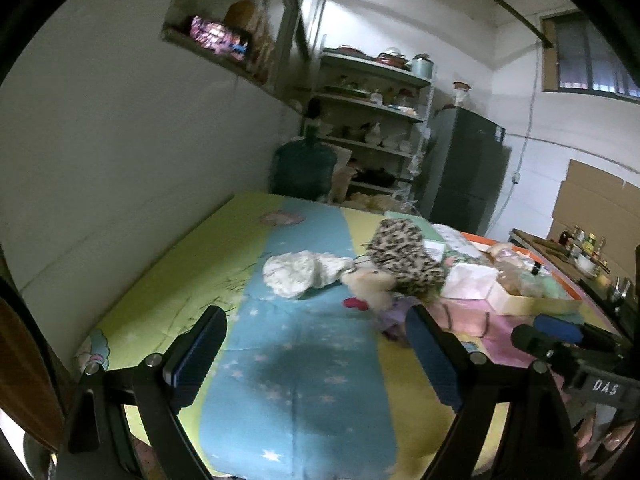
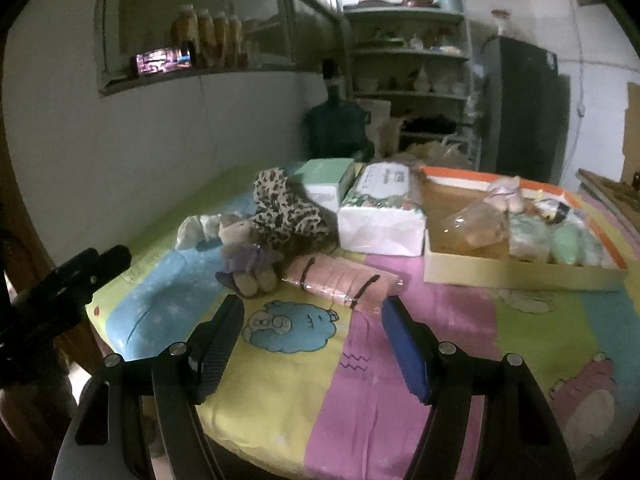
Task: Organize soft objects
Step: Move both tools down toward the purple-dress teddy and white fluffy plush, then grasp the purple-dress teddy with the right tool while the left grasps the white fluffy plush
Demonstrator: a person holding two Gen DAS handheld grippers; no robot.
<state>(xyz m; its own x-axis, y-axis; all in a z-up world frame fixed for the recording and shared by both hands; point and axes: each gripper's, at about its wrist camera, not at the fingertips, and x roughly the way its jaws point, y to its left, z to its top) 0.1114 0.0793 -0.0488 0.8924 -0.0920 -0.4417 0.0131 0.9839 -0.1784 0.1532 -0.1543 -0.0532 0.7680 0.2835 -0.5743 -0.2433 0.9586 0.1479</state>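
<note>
Gaping empty, both claws (image 1: pixel 316 344) (image 2: pixel 312 328) face the fuzzy plush toy (image 2: pixel 248 256) and leopard-print cloth (image 2: pixel 288 212).

Looks like somebody's home, a kitchen-slash-storage room. There's an open metal shelf rack (image 2: pixel 408 52) stacked with pots, bowls and crockery, a dark fridge (image 2: pixel 524 108) right beside it, and a big blue water jug (image 2: pixel 336 124) on the floor by the wall. A wall niche (image 2: pixel 192 52) holds a row of jars. Sauce bottles (image 1: pixel 584 240) sit on a side counter. The worktop (image 2: pixel 360 360) wears a kids' cartoon cloth, with tissue packs (image 2: pixel 380 216) and plush toys (image 2: pixel 248 256) on it.
</note>
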